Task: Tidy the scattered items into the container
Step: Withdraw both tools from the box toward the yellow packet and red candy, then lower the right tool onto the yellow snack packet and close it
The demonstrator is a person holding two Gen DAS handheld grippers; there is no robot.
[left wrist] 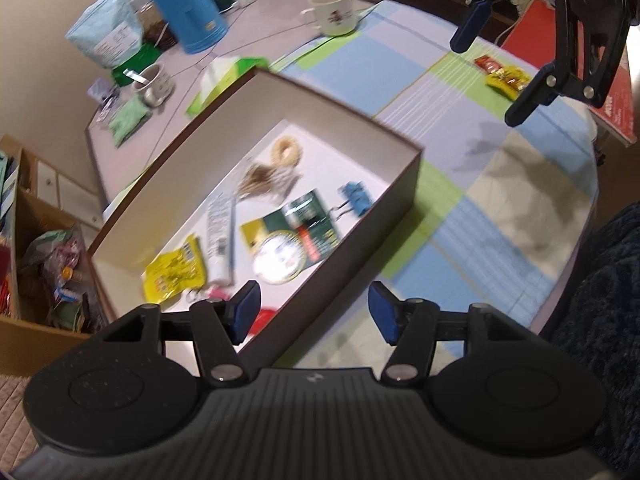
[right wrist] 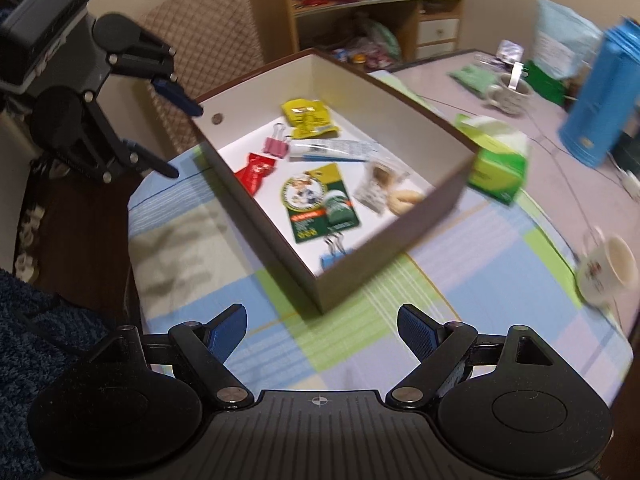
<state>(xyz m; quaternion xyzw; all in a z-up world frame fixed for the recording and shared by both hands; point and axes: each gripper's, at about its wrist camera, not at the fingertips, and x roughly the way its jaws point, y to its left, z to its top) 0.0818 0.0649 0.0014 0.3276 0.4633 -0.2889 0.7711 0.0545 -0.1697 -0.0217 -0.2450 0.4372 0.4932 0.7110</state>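
A brown box (left wrist: pixel 340 108) with a white inside stands on the checked tablecloth. In it lie a yellow packet (left wrist: pixel 174 270), a white tube (left wrist: pixel 219 236), a green card (left wrist: pixel 296 236), a blue binder clip (left wrist: pixel 356 198) and a ring biscuit (left wrist: pixel 286 151). The right wrist view shows the same box (right wrist: pixel 380 248), plus a pink clip (right wrist: pixel 276 144) and a red packet (right wrist: pixel 254 172). Two loose packets, red (left wrist: pixel 487 65) and yellow (left wrist: pixel 507 79), lie on the cloth beyond the box. My left gripper (left wrist: pixel 314 312) is open and empty over the box's near corner. My right gripper (right wrist: pixel 320 328) is open and empty, raised near the loose packets.
A blue flask (left wrist: pixel 180 4), a white mug (left wrist: pixel 332 10), a second mug (left wrist: pixel 154 80) and a green tissue box (right wrist: pixel 496 160) stand behind the box. A cardboard box (left wrist: pixel 40 260) of clutter sits on the floor at left. A chair (right wrist: pixel 208 32) is beside the table.
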